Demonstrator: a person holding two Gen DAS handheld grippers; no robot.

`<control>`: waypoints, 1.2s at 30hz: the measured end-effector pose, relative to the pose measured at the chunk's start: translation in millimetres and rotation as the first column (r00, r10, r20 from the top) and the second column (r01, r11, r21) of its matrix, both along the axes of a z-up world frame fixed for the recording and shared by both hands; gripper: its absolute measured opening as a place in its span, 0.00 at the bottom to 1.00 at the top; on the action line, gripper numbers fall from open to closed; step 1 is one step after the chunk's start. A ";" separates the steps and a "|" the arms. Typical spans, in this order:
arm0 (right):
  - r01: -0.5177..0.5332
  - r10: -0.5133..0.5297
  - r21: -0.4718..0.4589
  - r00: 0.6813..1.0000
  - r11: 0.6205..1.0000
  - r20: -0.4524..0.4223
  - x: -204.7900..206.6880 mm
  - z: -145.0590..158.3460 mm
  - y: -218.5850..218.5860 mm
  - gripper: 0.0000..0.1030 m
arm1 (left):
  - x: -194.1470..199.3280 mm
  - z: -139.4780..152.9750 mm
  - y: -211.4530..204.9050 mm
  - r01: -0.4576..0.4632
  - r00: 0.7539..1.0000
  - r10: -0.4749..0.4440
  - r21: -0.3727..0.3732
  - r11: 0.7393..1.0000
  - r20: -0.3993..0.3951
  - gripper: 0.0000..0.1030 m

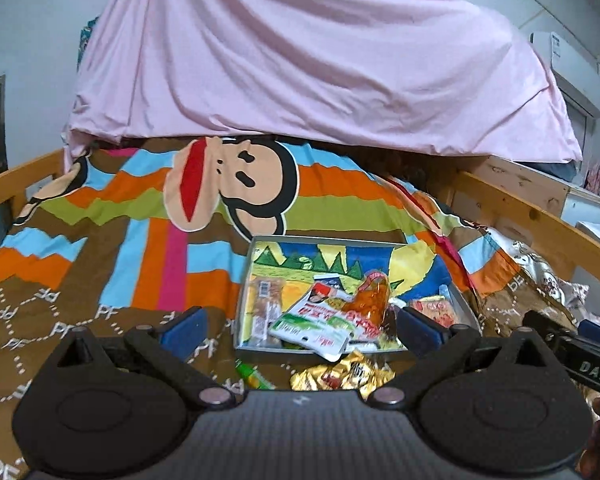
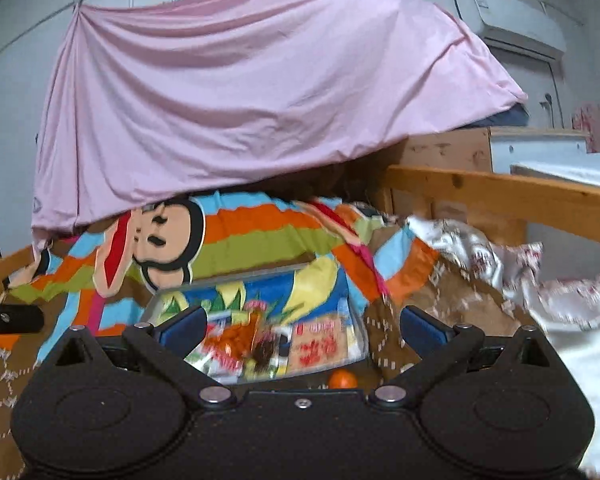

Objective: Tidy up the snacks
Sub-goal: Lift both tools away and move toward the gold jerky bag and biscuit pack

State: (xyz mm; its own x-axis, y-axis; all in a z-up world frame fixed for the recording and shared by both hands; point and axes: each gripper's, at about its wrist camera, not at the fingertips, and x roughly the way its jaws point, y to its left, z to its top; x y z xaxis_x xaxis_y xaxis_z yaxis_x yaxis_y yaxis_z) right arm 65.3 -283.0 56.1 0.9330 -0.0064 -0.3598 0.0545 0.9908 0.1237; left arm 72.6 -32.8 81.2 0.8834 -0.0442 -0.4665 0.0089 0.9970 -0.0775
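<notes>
A shallow grey tray point(image 1: 245, 280) with a colourful picture bottom lies on the bed and holds several snack packets, among them an orange-red packet point(image 1: 374, 300) and a white and green packet point(image 1: 312, 330). A gold foil snack point(image 1: 342, 374) and a green packet point(image 1: 254, 376) lie on the cover in front of the tray. My left gripper point(image 1: 300, 330) is open and empty just above these. My right gripper point(image 2: 302, 330) is open and empty over the tray point(image 2: 156, 304), where blurred packets point(image 2: 312, 346) show. A small orange round snack point(image 2: 342, 379) lies by the tray's near edge.
The bed has a striped cartoon-monkey cover point(image 1: 228, 184) and wooden rails point(image 1: 512, 200). A pink sheet point(image 1: 300, 60) hangs over the far end. A silvery white bag point(image 2: 500, 256) lies at the right by the rail point(image 2: 500, 188).
</notes>
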 end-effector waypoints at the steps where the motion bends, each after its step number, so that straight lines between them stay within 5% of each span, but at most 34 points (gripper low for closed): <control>1: -0.002 0.002 -0.017 1.000 1.000 -0.009 -3.3 -0.5 4.6 0.99 | -7.1 -1.2 2.2 0.000 1.000 0.000 0.005 1.000 0.001 0.99; 13: -0.072 0.054 -0.125 0.988 0.990 -0.145 -28.3 -15.5 47.8 0.99 | -62.7 -31.3 23.1 -0.060 0.998 0.060 0.102 0.993 -0.002 0.99; 24: -0.192 0.111 -0.248 0.946 0.950 -0.305 -15.8 -33.8 83.3 0.99 | -55.4 -60.3 46.9 -0.132 0.975 0.152 0.128 0.983 -0.160 0.99; 36: -0.309 0.221 -0.162 0.885 0.937 -0.409 13.8 -57.1 94.5 0.99 | -40.0 -74.5 61.7 -0.200 0.944 0.224 0.118 0.973 -0.244 0.99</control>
